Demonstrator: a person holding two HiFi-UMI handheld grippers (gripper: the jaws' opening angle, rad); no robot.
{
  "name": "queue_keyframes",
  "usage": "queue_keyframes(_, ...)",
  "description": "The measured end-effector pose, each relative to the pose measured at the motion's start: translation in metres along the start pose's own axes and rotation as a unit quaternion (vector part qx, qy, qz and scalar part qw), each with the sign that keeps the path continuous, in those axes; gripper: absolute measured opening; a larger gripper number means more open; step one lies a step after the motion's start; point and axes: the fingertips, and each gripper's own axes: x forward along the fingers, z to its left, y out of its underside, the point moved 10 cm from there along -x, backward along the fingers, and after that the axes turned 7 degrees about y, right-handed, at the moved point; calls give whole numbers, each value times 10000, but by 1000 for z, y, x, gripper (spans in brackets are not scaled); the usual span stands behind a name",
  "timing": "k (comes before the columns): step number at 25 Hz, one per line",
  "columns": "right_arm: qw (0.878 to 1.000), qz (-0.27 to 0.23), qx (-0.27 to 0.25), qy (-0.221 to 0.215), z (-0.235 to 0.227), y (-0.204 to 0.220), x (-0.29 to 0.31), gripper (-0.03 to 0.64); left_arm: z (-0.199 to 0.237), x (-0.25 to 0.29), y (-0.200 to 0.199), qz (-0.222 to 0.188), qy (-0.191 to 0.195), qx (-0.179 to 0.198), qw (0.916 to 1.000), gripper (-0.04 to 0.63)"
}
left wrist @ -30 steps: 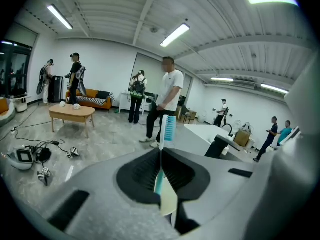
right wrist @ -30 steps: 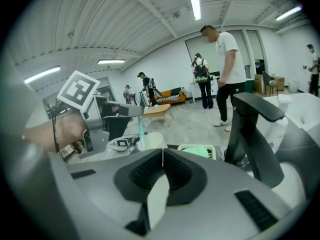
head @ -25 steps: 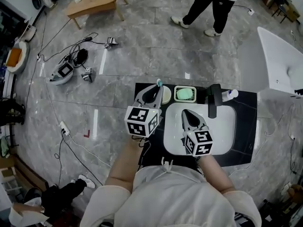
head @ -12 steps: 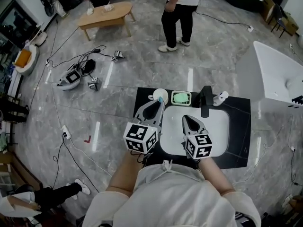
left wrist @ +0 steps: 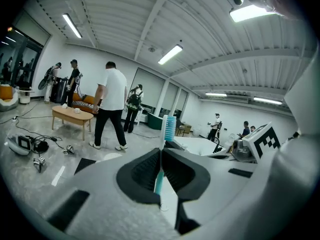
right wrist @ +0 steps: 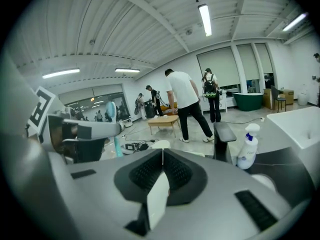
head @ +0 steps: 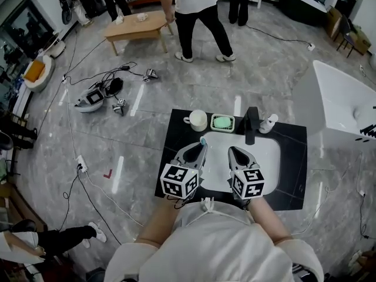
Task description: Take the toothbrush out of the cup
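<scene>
A toothbrush point(left wrist: 168, 128) with a teal handle and blue bristles stands upright between the jaws of my left gripper point(left wrist: 160, 153), which is shut on it. From the head view the left gripper point(head: 202, 147) is over the sink's near left edge, with the toothbrush head point(head: 203, 140) just past its tip. The white cup point(head: 197, 120) stands on the black counter beyond it, apart from the brush. My right gripper point(head: 234, 152) hovers over the basin, shut with nothing in it. In the right gripper view the right gripper point(right wrist: 163, 162) points toward the cup point(right wrist: 161, 144).
A white sink point(head: 267, 157) is set in the black counter point(head: 294, 169). At its back stand a green soap dish point(head: 222, 122), a black faucet point(head: 251, 125) and a white pump bottle point(head: 268, 123). People walk on the floor behind; cables and devices point(head: 94, 96) lie at the left.
The left gripper has drawn back toward me with the toothbrush, which now stands clear of the cup. The right gripper has also pulled back. The people behind have walked on.
</scene>
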Motion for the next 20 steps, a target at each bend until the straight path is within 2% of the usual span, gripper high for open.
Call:
queue_keyframes(5, 9997, -108, -51, -215, 2, -3, -8, 27, -11, 5, 15, 103, 22, 12, 9999, 31)
queue_keyframes(20, 9993, -250, -265, -120, -8, -14, -13, 26, -23, 25, 9, 196, 325, 190, 9991, 31)
